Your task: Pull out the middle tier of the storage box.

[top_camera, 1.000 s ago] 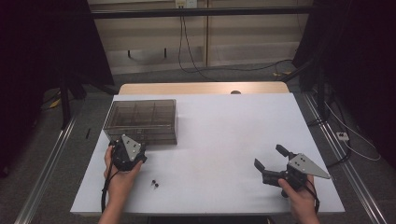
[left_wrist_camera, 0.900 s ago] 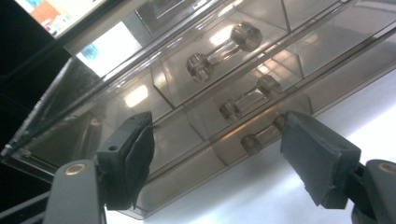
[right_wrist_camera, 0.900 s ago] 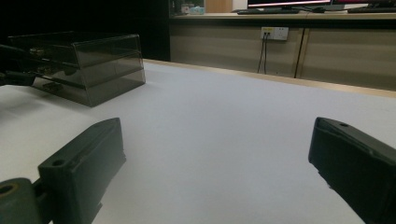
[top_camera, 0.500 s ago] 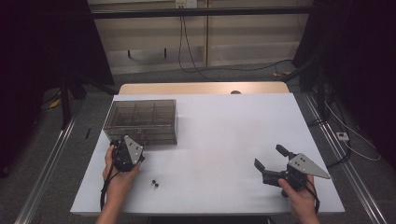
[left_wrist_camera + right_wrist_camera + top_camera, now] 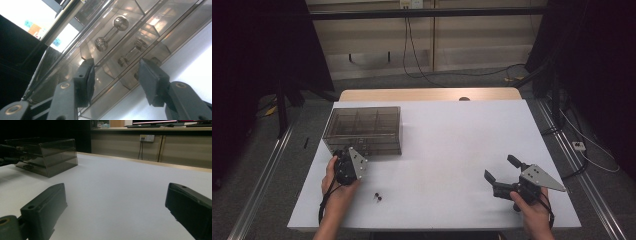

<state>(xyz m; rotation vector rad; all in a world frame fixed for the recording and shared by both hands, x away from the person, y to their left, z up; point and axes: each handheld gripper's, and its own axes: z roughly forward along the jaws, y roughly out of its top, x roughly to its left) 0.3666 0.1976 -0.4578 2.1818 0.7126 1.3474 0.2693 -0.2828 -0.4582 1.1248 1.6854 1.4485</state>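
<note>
A smoky see-through drawer box (image 5: 364, 125) stands at the table's left rear. My left gripper (image 5: 343, 152) is held right against its front lower left corner. In the left gripper view the box front (image 5: 150, 22) is close. A dumbbell-shaped drawer handle (image 5: 130, 53) lies just beyond the gap of the left gripper (image 5: 117, 67). Its jaws have just been closing, and the pads touch nothing. My right gripper (image 5: 499, 167) rests low near the front right of the table, open and empty. In the right gripper view, the right gripper (image 5: 115, 192) points toward the box (image 5: 47, 155).
Two small dark bits (image 5: 376, 197) lie on the white table (image 5: 452, 145) just right of my left hand. A wooden strip (image 5: 427, 94) runs along the table's far edge. Metal rails flank the table on the floor.
</note>
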